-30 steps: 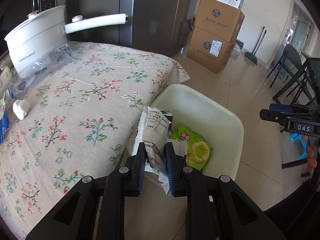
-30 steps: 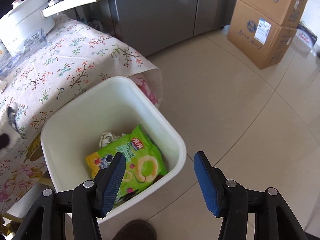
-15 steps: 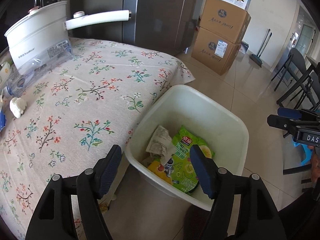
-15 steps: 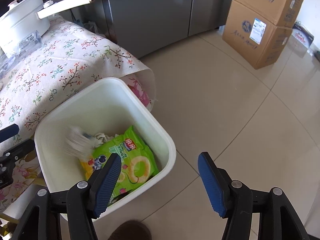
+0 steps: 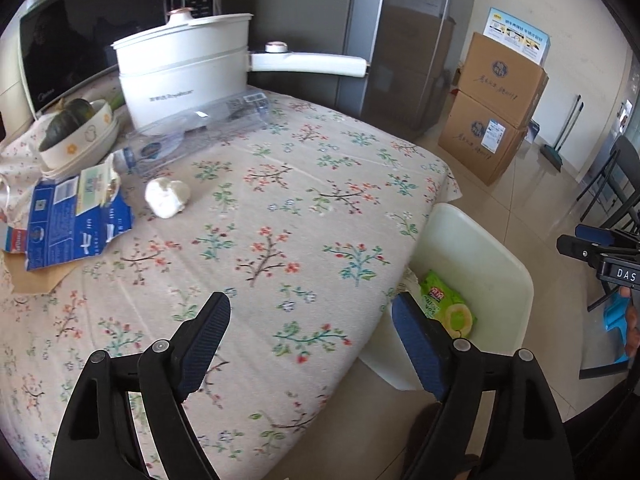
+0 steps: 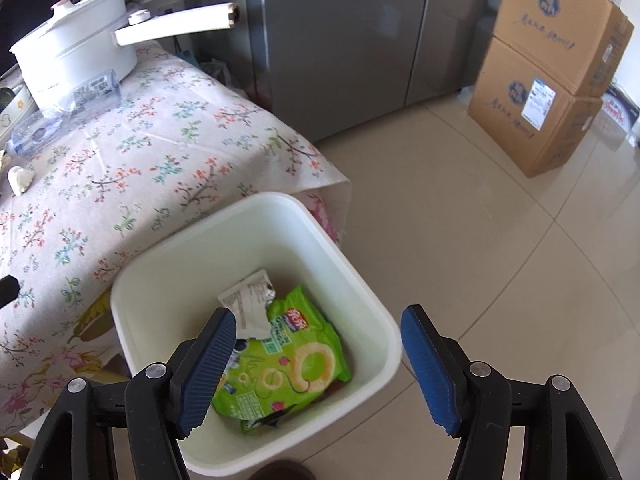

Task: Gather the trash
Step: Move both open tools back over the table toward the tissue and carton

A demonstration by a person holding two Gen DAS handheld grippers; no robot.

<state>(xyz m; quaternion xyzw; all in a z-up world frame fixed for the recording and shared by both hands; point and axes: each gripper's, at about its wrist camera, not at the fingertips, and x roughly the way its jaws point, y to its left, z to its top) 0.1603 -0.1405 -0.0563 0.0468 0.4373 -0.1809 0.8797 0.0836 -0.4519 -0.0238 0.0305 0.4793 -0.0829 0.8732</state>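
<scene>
Left gripper [image 5: 306, 334]: jaws opening, blue pads wide apart with nothing between them, poised above the near edge of the flowered tablecloth [image 5: 280, 216]. Right gripper [image 6: 316, 360]: jaws likewise opening and empty, poised over the near rim of the white bin [image 6: 352, 264]. Inside the bin: green snack bag [image 6: 296, 364] lying flat on the bottom, with a crumpled white wrapper [image 6: 250, 304] resting on its upper left corner. Bin standing on the tiled floor [image 6: 480, 240], just beside the corner of the cloth-covered table. Farther out on the cloth, in the left wrist view: white crumpled wad [image 5: 167, 197] near the middle left; torn blue carton [image 5: 68, 222] at the left edge, lying partly over a piece of brown cardboard [image 5: 34, 280]; flattened clear plastic bottle [image 5: 188, 134] behind the wad, touching the base of the white lidded pot [image 5: 180, 68]. Bowl holding a dark green squash [image 5: 76, 128] left of the pot. Behind the table: microwave [image 5: 92, 28] and grey refrigerator [image 6: 344, 40]. Two stacked cardboard boxes [image 6: 552, 64] standing on the floor at far right.
</scene>
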